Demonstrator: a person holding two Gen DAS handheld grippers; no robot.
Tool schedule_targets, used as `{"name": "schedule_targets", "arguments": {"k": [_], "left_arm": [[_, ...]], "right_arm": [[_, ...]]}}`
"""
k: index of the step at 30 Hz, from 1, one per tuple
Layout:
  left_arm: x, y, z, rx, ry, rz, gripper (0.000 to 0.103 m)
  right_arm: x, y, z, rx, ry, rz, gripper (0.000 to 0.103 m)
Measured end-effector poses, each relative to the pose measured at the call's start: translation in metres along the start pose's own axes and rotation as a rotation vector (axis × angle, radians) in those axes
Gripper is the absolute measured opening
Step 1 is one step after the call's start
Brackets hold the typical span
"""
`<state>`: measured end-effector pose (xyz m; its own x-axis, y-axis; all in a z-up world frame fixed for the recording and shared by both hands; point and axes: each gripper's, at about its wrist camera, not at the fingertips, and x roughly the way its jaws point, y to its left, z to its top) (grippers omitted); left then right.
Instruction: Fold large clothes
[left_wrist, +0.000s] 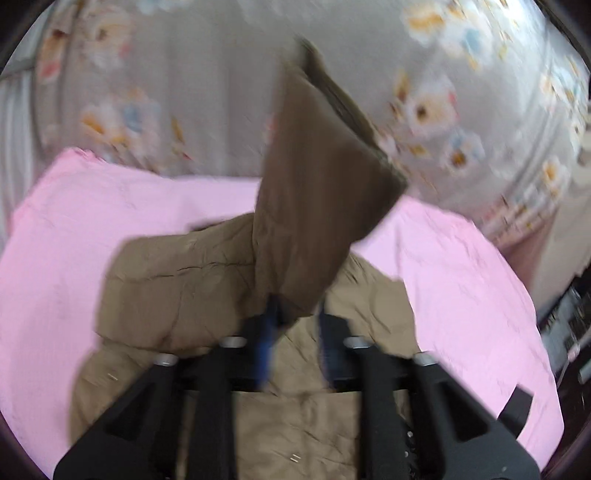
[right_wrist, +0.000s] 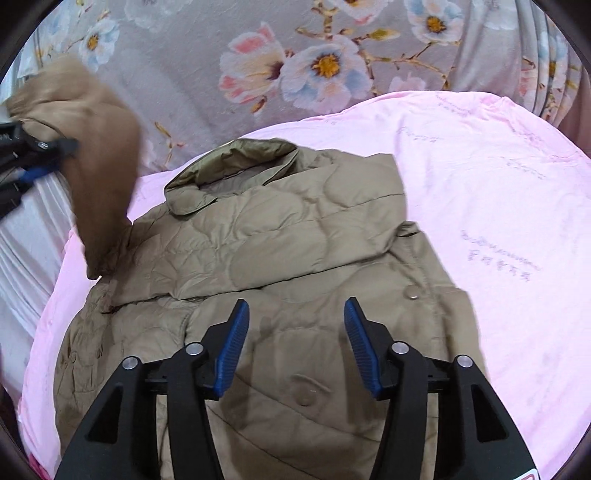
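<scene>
over the jacket (right_wrist: 295, 240), left gripper (left_wrist: 295, 314) pinches its sleeve (left_wrist: 317, 192)

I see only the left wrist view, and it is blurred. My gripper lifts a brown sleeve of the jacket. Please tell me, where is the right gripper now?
Observer: The right gripper hovers over the lower front of the khaki quilted padded jacket, jaws open and holding nothing.
Operator: Is the other sleeve already folded?
Observer: I cannot tell; no second sleeve shows plainly. The olive-lined collar lies flat at the far end.
Operator: Is my grip good?
Observer: In the right wrist view, your left gripper is closed on the lifted brown sleeve, which hangs down to the shoulder at the jacket's left edge.
Operator: What is under the jacket?
Observer: A pink sheet with faint printed writing, over floral bedding.
</scene>
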<state>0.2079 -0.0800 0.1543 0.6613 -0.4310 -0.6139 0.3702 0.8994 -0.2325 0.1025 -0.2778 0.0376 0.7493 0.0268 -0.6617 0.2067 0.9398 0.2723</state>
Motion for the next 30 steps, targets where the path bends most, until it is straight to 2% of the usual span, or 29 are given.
{"name": "schedule_targets", "arguments": {"k": [1, 3, 5, 8, 14, 16, 20, 23, 25, 27, 29, 30], "left_arm": [[0.008, -0.004, -0.009, -0.010, 0.023, -0.017, 0.083], [0.020, -0.001, -0.026, -0.037, 0.024, -0.031, 0.084], [0.025, 0.008, -0.036, -0.031, 0.035, -0.004, 0.085], [0.027, 0.040, -0.045, -0.083, 0.059, 0.042, 0.085], [0.030, 0.155, -0.043, -0.311, 0.083, 0.149, 0.085], [0.031, 0.187, -0.049, -0.390, 0.103, 0.129, 0.085], [0.043, 0.235, -0.061, -0.583, 0.154, 0.021, 0.084], [0.052, 0.256, -0.068, -0.703, 0.162, -0.045, 0.084], [0.054, 0.262, -0.070, -0.742, 0.157, -0.066, 0.084], [0.059, 0.267, -0.068, -0.784, 0.153, -0.087, 0.083], [0.062, 0.269, -0.062, -0.804, 0.148, -0.105, 0.074], [0.062, 0.271, -0.059, -0.808, 0.149, -0.109, 0.065]], "right_arm": [[-0.002, -0.004, 0.001, 0.002, -0.006, -0.001, 0.059], [-0.006, -0.012, 0.005, 0.008, -0.017, 0.003, 0.062], [-0.008, -0.017, 0.008, 0.013, -0.024, 0.011, 0.065], [-0.004, -0.020, 0.017, 0.022, -0.019, 0.025, 0.067], [0.021, -0.015, 0.037, 0.042, 0.005, 0.040, 0.067], [0.034, -0.012, 0.044, 0.058, 0.026, 0.051, 0.067], [0.059, -0.007, 0.052, 0.103, 0.082, 0.083, 0.067], [0.076, -0.002, 0.054, 0.128, 0.125, 0.097, 0.067], [0.085, 0.001, 0.054, 0.141, 0.145, 0.104, 0.066], [0.090, 0.005, 0.054, 0.143, 0.149, 0.105, 0.053], [0.092, 0.009, 0.056, 0.122, 0.149, 0.088, 0.024], [0.091, 0.012, 0.059, 0.109, 0.134, 0.091, 0.016]]}}
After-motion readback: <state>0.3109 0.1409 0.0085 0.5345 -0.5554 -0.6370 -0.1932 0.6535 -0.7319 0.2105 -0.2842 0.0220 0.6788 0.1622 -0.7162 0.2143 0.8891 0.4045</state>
